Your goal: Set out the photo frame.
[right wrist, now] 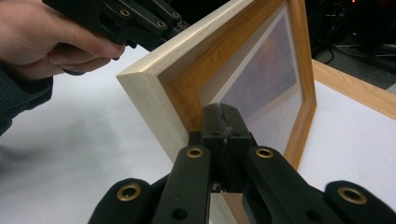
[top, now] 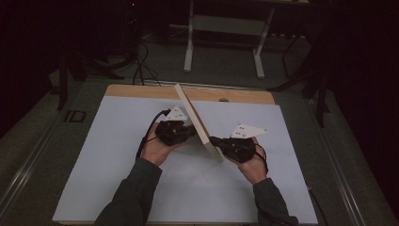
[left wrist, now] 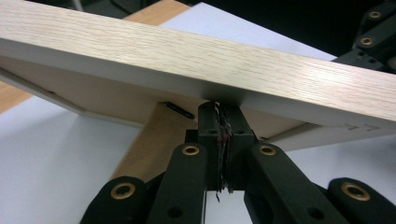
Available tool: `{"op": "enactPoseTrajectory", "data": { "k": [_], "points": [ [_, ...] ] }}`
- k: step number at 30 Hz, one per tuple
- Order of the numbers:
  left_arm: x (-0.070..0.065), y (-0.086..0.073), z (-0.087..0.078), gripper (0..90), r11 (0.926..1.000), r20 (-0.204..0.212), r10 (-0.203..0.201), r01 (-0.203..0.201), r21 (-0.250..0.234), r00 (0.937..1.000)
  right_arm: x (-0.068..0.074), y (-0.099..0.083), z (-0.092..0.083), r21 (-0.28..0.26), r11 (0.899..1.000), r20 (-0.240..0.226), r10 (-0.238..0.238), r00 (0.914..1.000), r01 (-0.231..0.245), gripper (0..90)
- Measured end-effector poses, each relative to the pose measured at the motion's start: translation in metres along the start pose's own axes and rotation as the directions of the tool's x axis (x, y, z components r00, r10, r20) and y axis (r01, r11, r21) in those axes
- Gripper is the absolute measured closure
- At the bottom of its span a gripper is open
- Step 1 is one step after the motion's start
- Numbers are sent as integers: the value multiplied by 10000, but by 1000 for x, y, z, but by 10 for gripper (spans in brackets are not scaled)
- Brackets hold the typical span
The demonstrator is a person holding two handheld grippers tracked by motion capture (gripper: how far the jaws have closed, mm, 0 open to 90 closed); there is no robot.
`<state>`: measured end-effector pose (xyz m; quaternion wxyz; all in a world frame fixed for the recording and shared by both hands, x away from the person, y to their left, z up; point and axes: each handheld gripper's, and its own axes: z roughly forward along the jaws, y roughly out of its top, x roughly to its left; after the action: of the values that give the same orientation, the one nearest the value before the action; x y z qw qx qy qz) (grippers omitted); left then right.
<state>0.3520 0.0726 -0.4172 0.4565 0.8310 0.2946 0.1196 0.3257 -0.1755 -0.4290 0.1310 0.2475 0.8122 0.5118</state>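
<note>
Dim room all around, and a white sheet covers the wooden table. Standing on edge mid-table, tilted, is a light wooden picture frame, caught between both tools. Left hand comes in low, palm up, its left gripper with jaws pressed together, tips butting the frame's outer edge from the left. Right hand mirrors it, right gripper also closed tight, tips meeting the frame's inner side near its lower corner. Both forearms angle inward from the near edge.
</note>
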Motion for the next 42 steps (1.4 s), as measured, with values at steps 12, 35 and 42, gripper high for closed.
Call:
{"op": "enactPoseTrajectory", "data": {
  "k": [12,35,42],
  "points": [
    [7,-1,4,900,9997,-95,-187,188,152,9998,7,2,3,108,9997,-160,-230,9996,232,900],
    [18,-6,-2,900,9994,-152,-342,341,-96,9993,21,14,28,244,9982,-573,-532,9969,547,900],
    [20,-18,-15,881,9979,57,-504,506,-404,9987,26,17,35,260,9977,-670,-605,9959,624,900]
  ]
}}
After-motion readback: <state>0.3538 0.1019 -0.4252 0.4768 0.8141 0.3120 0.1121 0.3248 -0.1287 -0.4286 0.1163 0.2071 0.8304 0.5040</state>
